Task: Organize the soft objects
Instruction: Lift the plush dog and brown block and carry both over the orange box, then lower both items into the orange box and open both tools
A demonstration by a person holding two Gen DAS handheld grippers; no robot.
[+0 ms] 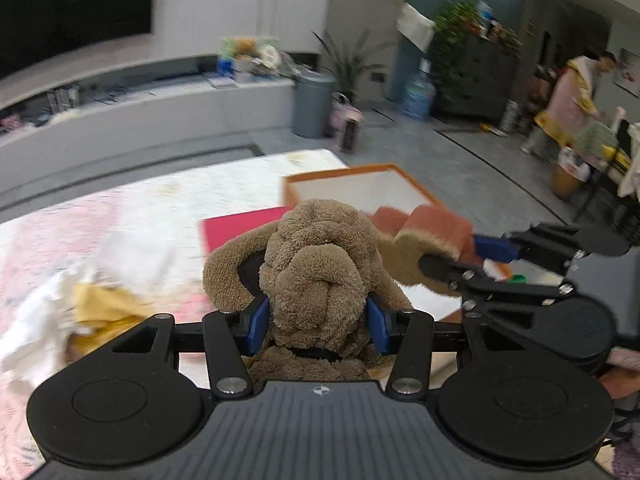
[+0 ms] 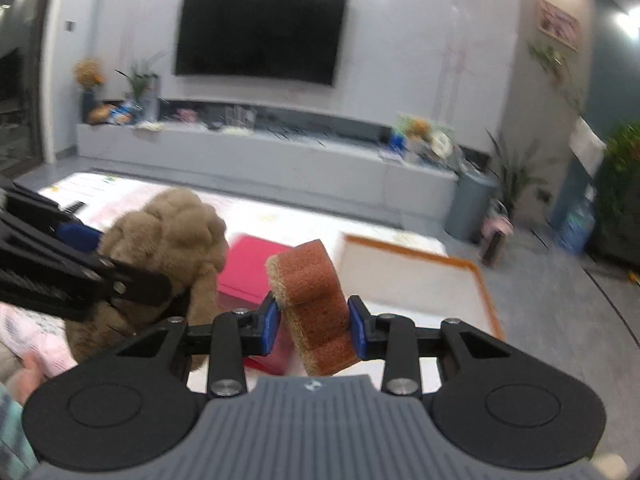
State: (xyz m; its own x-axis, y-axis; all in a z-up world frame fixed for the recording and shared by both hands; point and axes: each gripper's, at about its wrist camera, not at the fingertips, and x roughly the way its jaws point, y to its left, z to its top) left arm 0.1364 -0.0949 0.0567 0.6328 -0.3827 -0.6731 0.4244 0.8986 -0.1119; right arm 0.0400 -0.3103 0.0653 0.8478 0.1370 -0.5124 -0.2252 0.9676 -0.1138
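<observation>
Soft objects fill both tools at once: the brown plush dog is pinched at the neck between the blue pads of the left gripper, and the rust-coloured sponge is clamped across its narrow sides by the right gripper. Both are held clear of the pale patterned cloth, side by side and near each other. Just ahead lies the orange-rimmed tray, bare inside, with a pink folder beside it; the tray looks the likely home for both. A crumpled white-and-yellow cloth heap lies on the spread cloth, seemingly waiting for its turn
</observation>
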